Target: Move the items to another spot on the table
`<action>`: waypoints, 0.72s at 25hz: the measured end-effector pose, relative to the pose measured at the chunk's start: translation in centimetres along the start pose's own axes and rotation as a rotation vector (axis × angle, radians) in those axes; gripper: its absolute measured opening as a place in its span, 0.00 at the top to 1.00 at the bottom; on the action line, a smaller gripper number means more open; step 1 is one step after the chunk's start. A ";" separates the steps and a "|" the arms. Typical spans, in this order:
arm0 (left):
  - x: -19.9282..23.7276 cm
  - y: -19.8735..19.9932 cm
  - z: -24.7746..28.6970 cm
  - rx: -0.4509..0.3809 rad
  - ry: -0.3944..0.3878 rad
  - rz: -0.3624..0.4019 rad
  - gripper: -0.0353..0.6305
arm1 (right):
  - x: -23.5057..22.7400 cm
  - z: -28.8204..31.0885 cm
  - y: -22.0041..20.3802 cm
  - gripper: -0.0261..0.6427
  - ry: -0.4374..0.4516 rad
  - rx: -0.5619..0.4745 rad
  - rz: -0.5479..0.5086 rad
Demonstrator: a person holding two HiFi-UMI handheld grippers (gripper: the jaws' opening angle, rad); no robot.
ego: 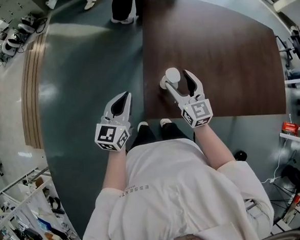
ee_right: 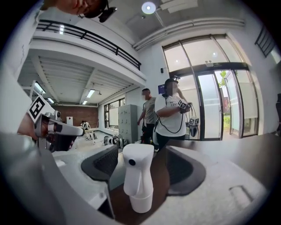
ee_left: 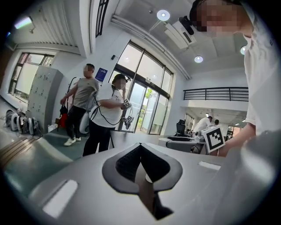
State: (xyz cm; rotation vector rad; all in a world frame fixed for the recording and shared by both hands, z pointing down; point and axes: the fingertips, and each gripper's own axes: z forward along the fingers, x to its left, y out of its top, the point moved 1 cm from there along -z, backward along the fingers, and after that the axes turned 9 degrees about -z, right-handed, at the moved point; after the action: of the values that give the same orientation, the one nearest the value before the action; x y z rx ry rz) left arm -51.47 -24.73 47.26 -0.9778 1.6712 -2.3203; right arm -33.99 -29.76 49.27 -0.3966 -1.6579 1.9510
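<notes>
Right gripper (ego: 177, 79) over table (ego: 226, 45), spread around spray bottle (ego: 172, 75) — left gripper (ego: 124, 96) closed, off-table.

This is a large lab-like hall: glass entrance doors (ee_right: 210, 105), a balcony railing (ee_right: 88, 39), grey lockers (ee_right: 127, 123) and a person (ee_right: 172, 115) carrying recording gear.

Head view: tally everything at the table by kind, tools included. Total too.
Spray bottle, white: 1
Tools: 2 (left tool, right tool)
Total: 3
</notes>
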 end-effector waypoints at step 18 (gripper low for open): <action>-6.4 0.2 0.3 0.052 -0.272 0.058 0.92 | 0.7 -10.9 1.6 0.97 -0.273 0.024 0.011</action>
State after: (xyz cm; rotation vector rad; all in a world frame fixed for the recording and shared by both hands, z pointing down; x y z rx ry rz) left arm -46.35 -22.19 44.36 -1.1570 1.5040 -2.0740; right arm -28.92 -20.62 45.68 -0.1332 -1.7978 2.1064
